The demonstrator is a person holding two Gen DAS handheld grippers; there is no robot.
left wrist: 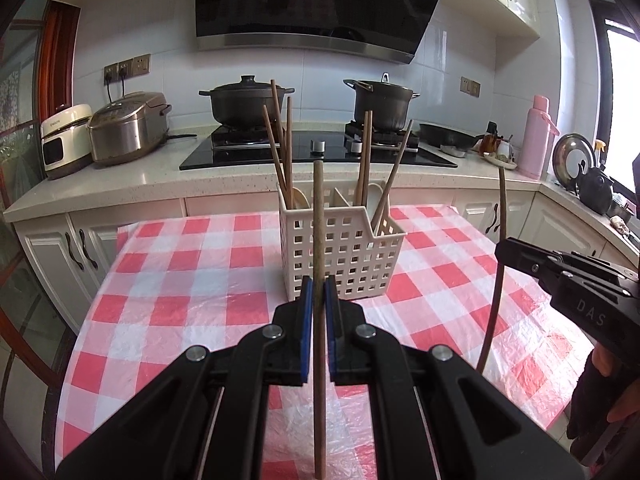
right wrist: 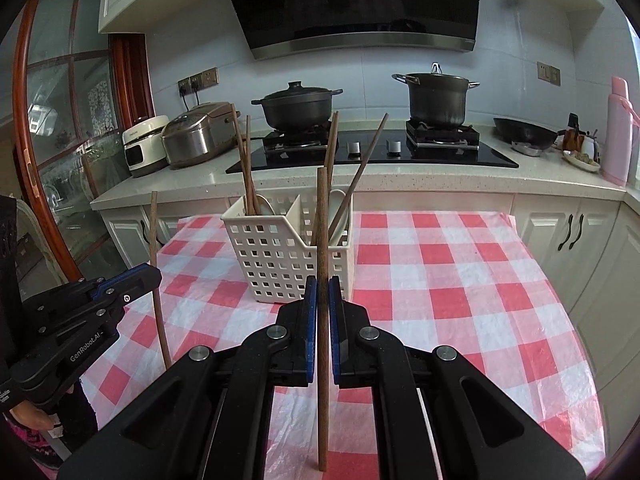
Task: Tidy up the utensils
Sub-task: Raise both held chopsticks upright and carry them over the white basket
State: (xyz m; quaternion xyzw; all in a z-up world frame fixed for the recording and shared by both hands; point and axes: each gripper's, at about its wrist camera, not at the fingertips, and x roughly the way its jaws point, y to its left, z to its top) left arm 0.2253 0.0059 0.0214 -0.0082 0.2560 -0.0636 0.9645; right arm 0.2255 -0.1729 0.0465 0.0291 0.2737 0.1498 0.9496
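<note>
A white slotted utensil basket (left wrist: 340,252) (right wrist: 280,260) stands on the red-and-white checked tablecloth (left wrist: 192,280) (right wrist: 440,280). It holds several wooden chopsticks (left wrist: 280,140) (right wrist: 244,160) and white spoons (left wrist: 374,196) (right wrist: 340,200) in its compartments. My left gripper (left wrist: 319,286) is shut on one upright wooden chopstick (left wrist: 319,220), held above the cloth in front of the basket. My right gripper (right wrist: 322,286) is shut on a second upright chopstick (right wrist: 322,220), to the right of the left one. Each gripper appears in the other's view: the right gripper (left wrist: 505,249) and the left gripper (right wrist: 154,276).
Behind the table runs a kitchen counter (left wrist: 120,184) with a black hob (left wrist: 320,148), two dark pots (left wrist: 248,100) (right wrist: 438,96), a rice cooker (left wrist: 128,128) and a pink flask (right wrist: 618,128). A person's hand (right wrist: 36,416) holds the left gripper's handle.
</note>
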